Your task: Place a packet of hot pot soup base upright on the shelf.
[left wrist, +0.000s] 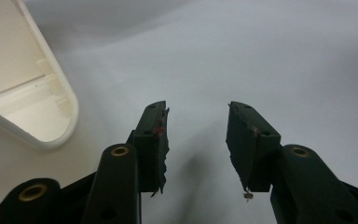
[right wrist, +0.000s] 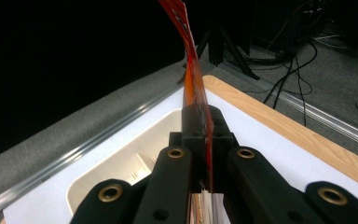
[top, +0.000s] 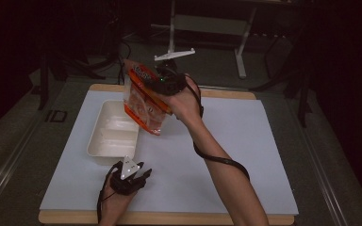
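Observation:
An orange and clear snack bag (top: 143, 101) hangs in the air over the right end of the white tray (top: 98, 141), tilted, its lower end above the tray's rim. My right gripper (top: 166, 84) is shut on the bag's upper part; in the right gripper view the jaws pinch the orange film (right wrist: 196, 88), which rises edge-on above them. My left gripper (top: 143, 176) rests low near the table's front edge, just in front of the tray. Its jaws stand open over bare white board, and nothing lies between the fingertips (left wrist: 158, 135).
A white board (top: 245, 141) covers the wooden table (top: 226, 94). The tray's rounded corner (left wrist: 51, 135) lies left of the left gripper's jaws. Behind the table stand a metal stand (top: 172, 47) and cables on the grey floor (right wrist: 298, 60).

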A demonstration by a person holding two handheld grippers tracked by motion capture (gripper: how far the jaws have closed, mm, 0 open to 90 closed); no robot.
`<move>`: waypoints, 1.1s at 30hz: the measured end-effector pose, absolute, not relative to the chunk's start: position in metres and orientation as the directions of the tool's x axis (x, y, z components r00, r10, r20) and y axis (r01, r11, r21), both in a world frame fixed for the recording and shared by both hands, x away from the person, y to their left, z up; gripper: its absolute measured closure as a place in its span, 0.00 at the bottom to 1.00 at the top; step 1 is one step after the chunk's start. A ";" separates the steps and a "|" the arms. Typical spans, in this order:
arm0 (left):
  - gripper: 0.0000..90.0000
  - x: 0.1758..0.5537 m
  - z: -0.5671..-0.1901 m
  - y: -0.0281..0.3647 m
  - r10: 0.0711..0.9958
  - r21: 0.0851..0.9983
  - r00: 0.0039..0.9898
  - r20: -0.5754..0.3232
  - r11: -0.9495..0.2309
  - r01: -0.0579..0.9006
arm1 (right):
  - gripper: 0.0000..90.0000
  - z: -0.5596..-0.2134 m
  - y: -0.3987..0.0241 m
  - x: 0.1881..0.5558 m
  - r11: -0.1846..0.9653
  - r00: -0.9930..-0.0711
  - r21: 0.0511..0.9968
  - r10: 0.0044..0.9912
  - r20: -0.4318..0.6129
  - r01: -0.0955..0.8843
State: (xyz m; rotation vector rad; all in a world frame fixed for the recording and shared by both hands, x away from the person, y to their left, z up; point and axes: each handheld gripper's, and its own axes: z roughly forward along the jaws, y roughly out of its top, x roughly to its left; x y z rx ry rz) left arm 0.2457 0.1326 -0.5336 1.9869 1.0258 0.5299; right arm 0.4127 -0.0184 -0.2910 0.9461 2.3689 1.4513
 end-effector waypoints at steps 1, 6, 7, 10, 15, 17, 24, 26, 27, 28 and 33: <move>0.65 0.246 -0.533 0.132 0.814 0.818 0.581 -0.004 -0.331 0.469 | 1.00 -0.291 -0.018 0.413 0.298 -0.769 0.858 0.618 0.160 0.418; 0.65 0.244 -0.533 0.130 0.806 0.821 0.591 -0.003 -0.335 0.462 | 1.00 -0.292 -0.015 0.415 0.291 -0.760 0.856 0.628 0.165 0.427; 0.64 0.244 -0.533 0.130 0.806 0.821 0.592 -0.004 -0.335 0.462 | 1.00 -0.293 -0.014 0.415 0.287 -0.759 0.857 0.628 0.169 0.428; 0.65 0.245 -0.533 0.130 0.807 0.821 0.591 -0.004 -0.335 0.463 | 1.00 -0.293 -0.011 0.416 0.277 -0.755 0.860 0.632 0.173 0.430; 0.64 0.245 -0.533 0.130 0.806 0.821 0.591 -0.006 -0.333 0.463 | 1.00 -0.293 -0.005 0.420 0.265 -0.750 0.860 0.636 0.183 0.435; 0.65 0.245 -0.533 0.130 0.807 0.821 0.590 -0.004 -0.335 0.463 | 1.00 -0.292 -0.002 0.422 0.245 -0.741 0.860 0.640 0.203 0.447; 0.65 0.244 -0.532 0.131 0.809 0.823 0.588 -0.003 -0.332 0.461 | 1.00 -0.293 0.009 0.429 0.200 -0.714 0.858 0.658 0.240 0.473; 0.65 0.245 -0.532 0.131 0.809 0.823 0.587 -0.005 -0.330 0.462 | 1.00 -0.294 0.013 0.430 0.193 -0.710 0.857 0.660 0.247 0.478; 0.65 0.245 -0.532 0.131 0.810 0.824 0.586 -0.005 -0.329 0.462 | 1.00 -0.294 0.015 0.431 0.192 -0.710 0.857 0.659 0.249 0.478; 0.65 0.245 -0.532 0.132 0.811 0.824 0.585 -0.006 -0.328 0.462 | 1.00 -0.295 0.016 0.432 0.190 -0.710 0.856 0.658 0.252 0.480; 0.65 0.245 -0.532 0.133 0.812 0.825 0.583 -0.010 -0.323 0.464 | 1.00 -0.297 0.028 0.432 0.193 -0.704 0.857 0.668 0.242 0.478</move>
